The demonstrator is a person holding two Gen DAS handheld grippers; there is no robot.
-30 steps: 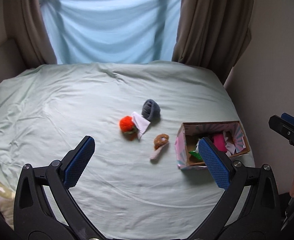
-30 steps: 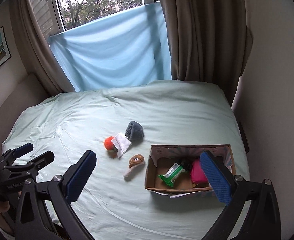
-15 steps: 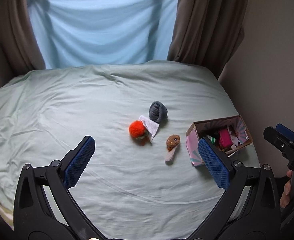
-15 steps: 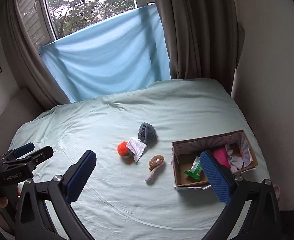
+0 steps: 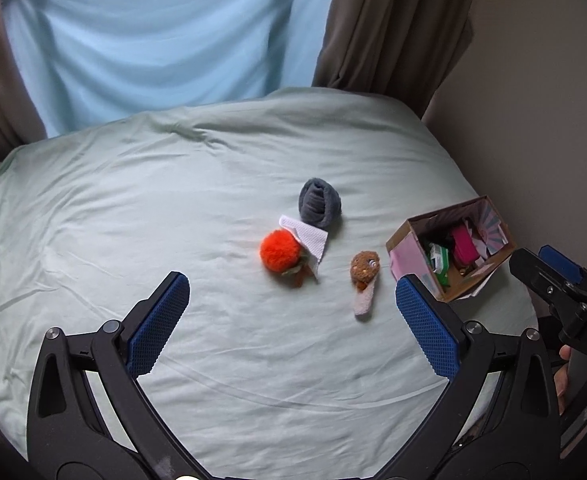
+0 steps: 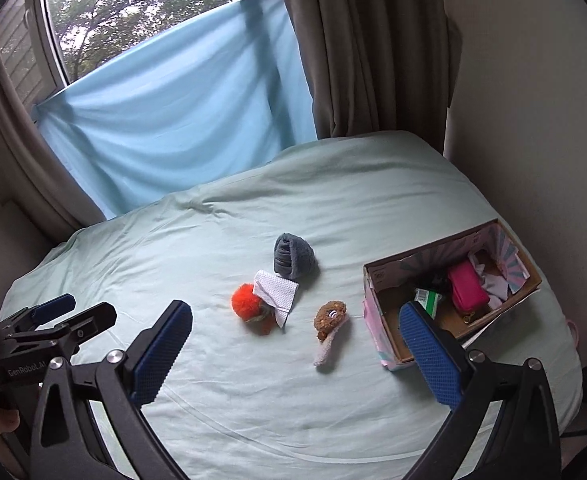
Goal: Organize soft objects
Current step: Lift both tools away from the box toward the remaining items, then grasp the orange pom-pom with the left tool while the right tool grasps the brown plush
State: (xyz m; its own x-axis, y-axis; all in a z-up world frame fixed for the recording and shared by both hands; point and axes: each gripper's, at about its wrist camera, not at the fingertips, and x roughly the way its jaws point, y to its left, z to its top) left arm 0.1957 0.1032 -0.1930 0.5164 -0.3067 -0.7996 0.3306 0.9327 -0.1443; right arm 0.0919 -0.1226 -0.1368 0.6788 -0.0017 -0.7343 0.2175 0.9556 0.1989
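On the pale green bed sheet lie an orange pom-pom toy, a white cloth leaning on it, a rolled grey sock and a small brown plush on a pale handle. An open cardboard box at the right holds a pink item, a green packet and white cloth. My left gripper is open and empty, above the sheet in front of the toys. My right gripper is open and empty, nearer the box.
A light blue cloth hangs over the window behind the bed. Brown curtains hang at the right. A wall runs close along the bed's right edge beside the box. The sheet stretches left of the toys.
Both views have shifted left and slightly nearer, so the toys and the box sit further right in frame. Both grippers stay open. Nothing on the bed has moved.
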